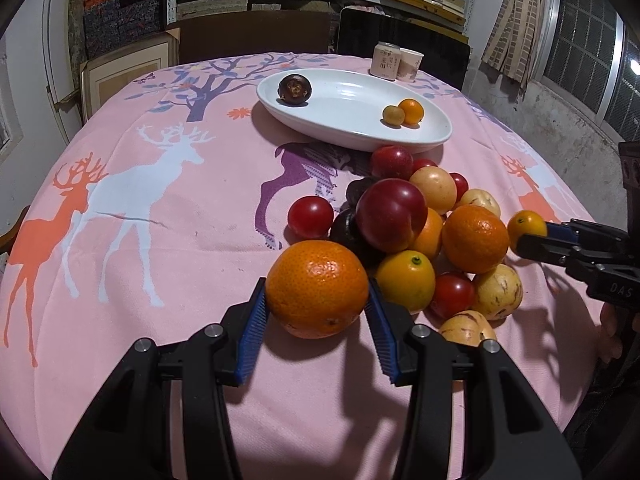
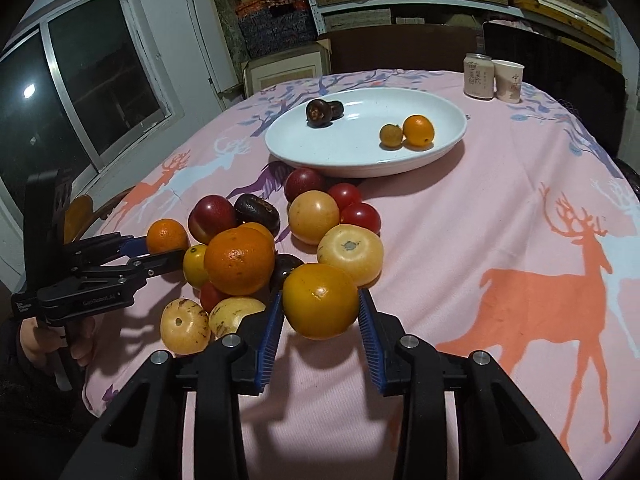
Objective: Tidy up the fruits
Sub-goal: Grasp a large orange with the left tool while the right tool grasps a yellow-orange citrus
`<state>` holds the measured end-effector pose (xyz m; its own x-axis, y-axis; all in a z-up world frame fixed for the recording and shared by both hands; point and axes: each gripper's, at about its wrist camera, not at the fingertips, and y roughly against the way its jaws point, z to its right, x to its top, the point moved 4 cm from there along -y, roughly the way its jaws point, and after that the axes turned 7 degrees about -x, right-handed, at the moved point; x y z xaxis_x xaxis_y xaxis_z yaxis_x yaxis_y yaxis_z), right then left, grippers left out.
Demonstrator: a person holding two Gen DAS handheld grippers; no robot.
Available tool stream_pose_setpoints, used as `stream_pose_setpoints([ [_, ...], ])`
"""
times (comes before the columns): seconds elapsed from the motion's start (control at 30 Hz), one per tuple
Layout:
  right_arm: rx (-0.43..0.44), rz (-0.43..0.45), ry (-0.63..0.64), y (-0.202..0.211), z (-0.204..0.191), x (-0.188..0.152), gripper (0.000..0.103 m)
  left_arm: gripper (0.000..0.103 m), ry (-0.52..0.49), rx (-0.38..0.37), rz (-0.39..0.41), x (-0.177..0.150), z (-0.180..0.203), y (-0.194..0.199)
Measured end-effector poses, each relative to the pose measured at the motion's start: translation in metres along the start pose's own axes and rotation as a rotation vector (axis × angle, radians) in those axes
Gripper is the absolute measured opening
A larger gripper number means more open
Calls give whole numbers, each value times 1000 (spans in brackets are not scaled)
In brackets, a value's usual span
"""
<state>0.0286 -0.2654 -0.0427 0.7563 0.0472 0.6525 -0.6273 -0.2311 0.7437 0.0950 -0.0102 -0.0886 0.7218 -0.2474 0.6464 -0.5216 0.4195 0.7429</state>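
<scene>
A pile of mixed fruits lies on the pink deer tablecloth in front of a white oval plate. The plate holds a dark mangosteen and two small orange fruits. My left gripper is shut on a large orange at the pile's near left edge; it also shows in the right wrist view. My right gripper is shut on a small yellow-orange fruit at the pile's right side; it also shows in the left wrist view.
A drink can and a paper cup stand behind the plate at the table's far edge. Dark chairs and shelves of boxes stand beyond the table. A window is on one side wall.
</scene>
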Motion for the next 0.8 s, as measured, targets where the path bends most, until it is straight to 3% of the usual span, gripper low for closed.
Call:
stream_pose_setpoints([
  [0.5,-19,54,-32,18,17,4,38,47,-2,26,12,1,5,10],
  [0.8,-56,149,-26,42,34,46,38,47,-62,31,80,47,22,31],
])
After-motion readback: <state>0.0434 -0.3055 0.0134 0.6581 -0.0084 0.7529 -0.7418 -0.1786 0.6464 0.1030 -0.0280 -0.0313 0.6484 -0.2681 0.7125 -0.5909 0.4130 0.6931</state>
